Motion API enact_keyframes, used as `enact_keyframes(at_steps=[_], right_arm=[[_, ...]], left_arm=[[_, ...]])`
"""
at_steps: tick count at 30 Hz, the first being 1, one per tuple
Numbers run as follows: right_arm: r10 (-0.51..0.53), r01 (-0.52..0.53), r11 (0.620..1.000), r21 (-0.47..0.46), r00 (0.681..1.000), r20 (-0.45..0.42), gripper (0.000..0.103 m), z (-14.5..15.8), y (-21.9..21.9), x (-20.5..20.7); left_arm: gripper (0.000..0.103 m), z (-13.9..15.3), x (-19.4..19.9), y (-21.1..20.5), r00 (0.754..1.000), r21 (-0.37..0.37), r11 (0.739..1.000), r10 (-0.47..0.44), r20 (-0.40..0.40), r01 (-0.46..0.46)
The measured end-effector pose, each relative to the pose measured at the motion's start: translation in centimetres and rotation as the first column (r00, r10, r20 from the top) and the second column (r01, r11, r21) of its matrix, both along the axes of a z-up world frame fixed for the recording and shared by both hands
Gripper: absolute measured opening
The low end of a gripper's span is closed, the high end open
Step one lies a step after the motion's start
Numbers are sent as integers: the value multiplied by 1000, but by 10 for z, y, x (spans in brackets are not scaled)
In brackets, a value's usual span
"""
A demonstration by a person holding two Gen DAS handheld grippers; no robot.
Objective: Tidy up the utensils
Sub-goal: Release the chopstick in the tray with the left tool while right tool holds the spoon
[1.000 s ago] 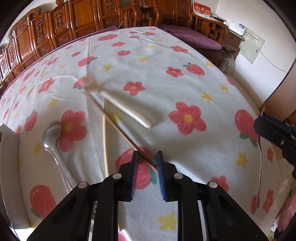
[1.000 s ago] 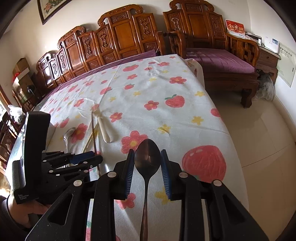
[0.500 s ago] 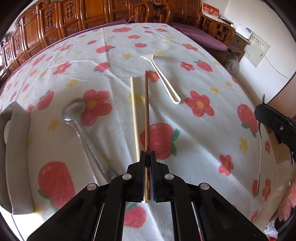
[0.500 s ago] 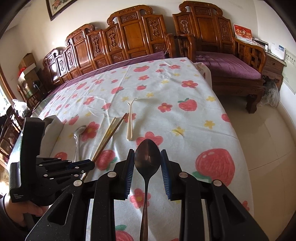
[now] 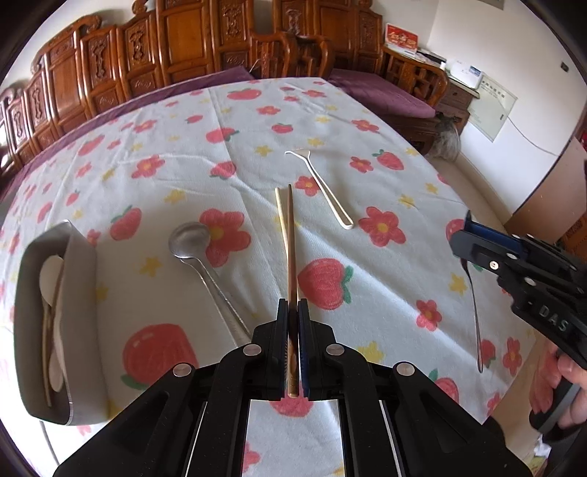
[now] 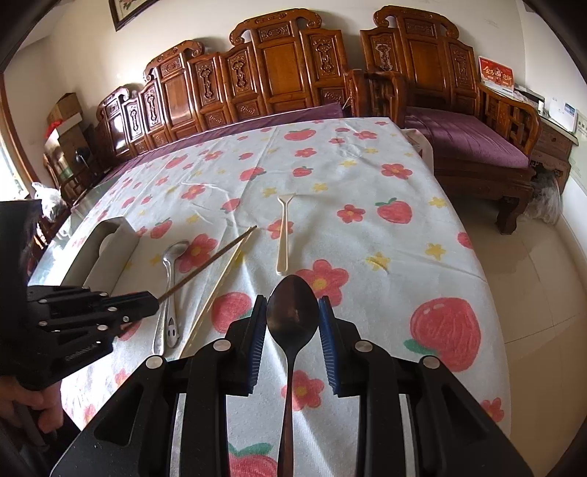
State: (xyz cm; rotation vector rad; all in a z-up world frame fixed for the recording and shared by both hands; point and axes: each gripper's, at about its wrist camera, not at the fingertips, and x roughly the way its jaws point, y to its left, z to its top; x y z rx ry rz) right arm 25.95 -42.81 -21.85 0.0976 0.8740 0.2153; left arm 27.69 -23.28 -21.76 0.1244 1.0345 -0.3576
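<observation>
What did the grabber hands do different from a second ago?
The left gripper closed on the brown chopstick and lifted it off the cloth. The pale chopstick, silver spoon and white utensil stayed put. The right gripper still holds the dark spoon.

Home living/dining room: carved wooden bench seating (image 6: pixel 279 73) with purple cushions (image 6: pixel 473 135) along the far wall, framed picture (image 6: pixel 126 9) above, fruit-print tablecloth (image 6: pixel 367 220) on table.
</observation>
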Motion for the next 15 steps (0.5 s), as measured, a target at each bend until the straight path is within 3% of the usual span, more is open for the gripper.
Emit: enact_keyframes(at_steps=[15], right_arm=[[86,-85,996,-14,996,26,31,16,53,-2]], left_arm=[[4,45,-19,68,995,-13,1000,21,98,-20]])
